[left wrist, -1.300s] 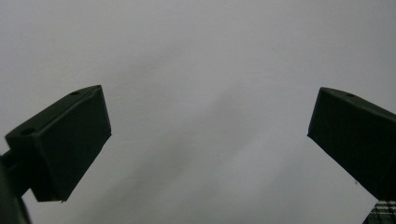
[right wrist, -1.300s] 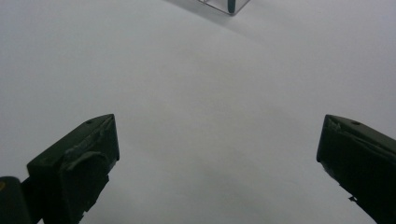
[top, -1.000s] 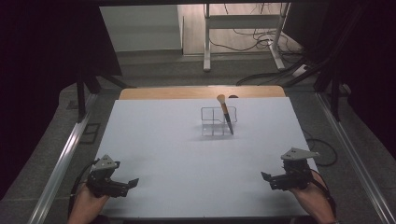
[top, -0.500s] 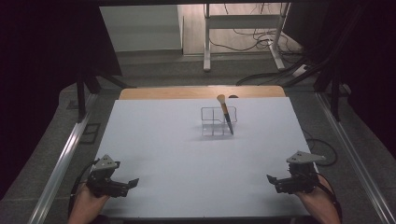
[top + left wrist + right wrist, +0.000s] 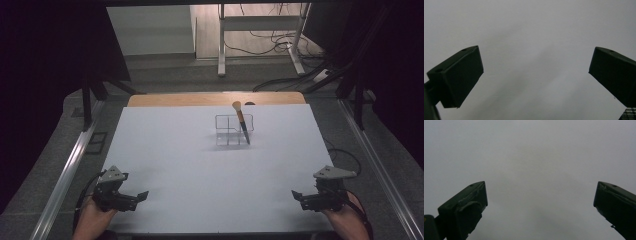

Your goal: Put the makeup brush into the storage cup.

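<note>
Nearest to us, at the bottom corners of the high view, our two hands rest at the front edge of the white bench (image 5: 210, 180). The left gripper (image 5: 141, 195) sits at the near left corner and the right gripper (image 5: 296, 194) at the near right, each pointing inward across the sheet, well apart from one another. From above we cannot judge the gap between the fingers. The left gripper view settles it: its two black fingers (image 5: 459, 75) stand spread wide with nothing but bare white surface between them. The right gripper view gives the same for its fingers (image 5: 465, 207), parted wide over plain grey-white bench.

Farther out, toward the back middle of the bench, the high view gives what the gripper views lack: a clear compartmented organizer (image 5: 233, 131). A makeup brush (image 5: 240, 120) stands tilted in its right-hand side, black handle down, tan bristles up and leaning toward the far edge. Both grippers are well apart from it.
</note>
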The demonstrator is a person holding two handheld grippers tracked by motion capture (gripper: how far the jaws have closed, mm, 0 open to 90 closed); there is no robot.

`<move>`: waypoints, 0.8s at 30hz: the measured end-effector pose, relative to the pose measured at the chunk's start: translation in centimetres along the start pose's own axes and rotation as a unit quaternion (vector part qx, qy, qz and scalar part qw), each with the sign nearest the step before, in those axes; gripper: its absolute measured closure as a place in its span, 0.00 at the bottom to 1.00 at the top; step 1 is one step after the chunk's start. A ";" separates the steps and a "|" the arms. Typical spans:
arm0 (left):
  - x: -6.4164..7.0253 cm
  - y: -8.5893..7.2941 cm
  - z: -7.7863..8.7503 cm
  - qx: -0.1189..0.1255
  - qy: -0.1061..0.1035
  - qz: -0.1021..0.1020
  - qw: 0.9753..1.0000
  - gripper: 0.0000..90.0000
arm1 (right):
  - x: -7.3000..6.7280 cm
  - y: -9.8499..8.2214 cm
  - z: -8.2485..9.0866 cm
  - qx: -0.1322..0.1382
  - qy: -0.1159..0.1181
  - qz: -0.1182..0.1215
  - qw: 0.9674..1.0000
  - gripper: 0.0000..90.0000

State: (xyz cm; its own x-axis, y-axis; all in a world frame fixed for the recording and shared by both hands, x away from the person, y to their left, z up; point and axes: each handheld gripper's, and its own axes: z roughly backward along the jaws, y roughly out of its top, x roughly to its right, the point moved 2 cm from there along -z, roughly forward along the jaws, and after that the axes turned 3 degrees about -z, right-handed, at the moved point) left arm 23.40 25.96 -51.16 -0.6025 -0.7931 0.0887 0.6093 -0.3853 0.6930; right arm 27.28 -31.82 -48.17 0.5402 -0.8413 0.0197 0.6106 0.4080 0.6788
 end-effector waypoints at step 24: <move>0.1 0.0 0.1 0.001 0.005 -0.005 1.000 0.00 | 0.6 -1.8 0.1 -0.028 -0.001 -0.013 1.000 0.00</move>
State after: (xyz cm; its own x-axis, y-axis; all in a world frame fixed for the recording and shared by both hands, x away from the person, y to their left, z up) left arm 23.33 25.95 -51.13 -0.6037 -0.7937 0.0745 0.6015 -0.3922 0.6960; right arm 26.52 -33.10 -49.31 0.5227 -0.8525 0.0035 0.6556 0.4046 0.6375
